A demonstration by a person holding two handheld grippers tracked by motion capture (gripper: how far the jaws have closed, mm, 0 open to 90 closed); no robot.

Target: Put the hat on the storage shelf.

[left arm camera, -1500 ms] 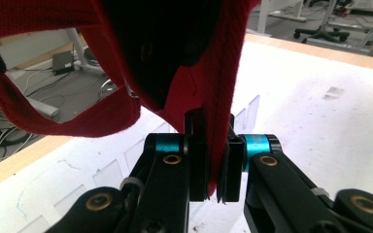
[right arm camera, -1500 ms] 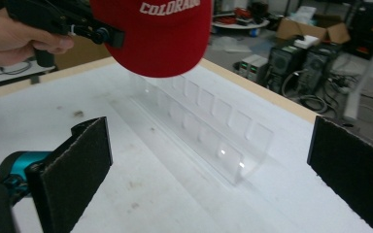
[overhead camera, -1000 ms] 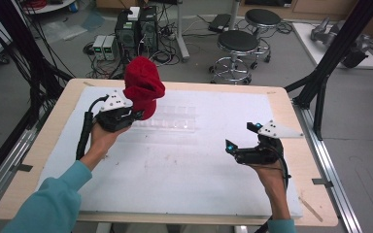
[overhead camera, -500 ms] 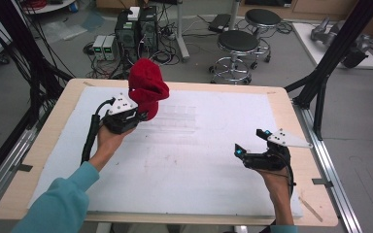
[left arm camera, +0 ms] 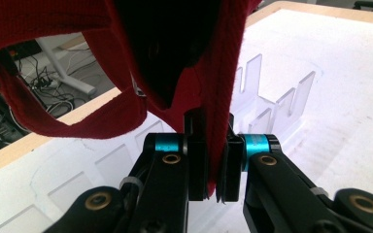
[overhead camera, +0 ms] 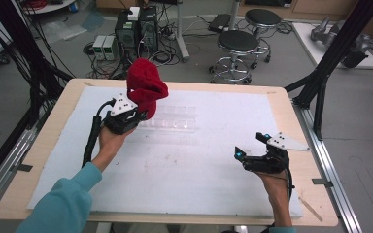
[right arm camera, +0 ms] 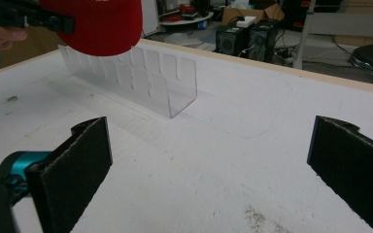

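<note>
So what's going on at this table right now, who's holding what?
A person is working at a white-topped table with a handheld gripper in each hand. The left gripper is shut on the edge of a red fabric cap, holding it up in the air above the far-left end of a clear plastic slotted rack that stands on the table. The right gripper holds nothing, its jaws wide open, low over the near right part of the table, apart from the rack.

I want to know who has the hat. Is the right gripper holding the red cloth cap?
No, the right gripper is open with nothing between its fingers; the left gripper pinches the red cloth cap.
</note>
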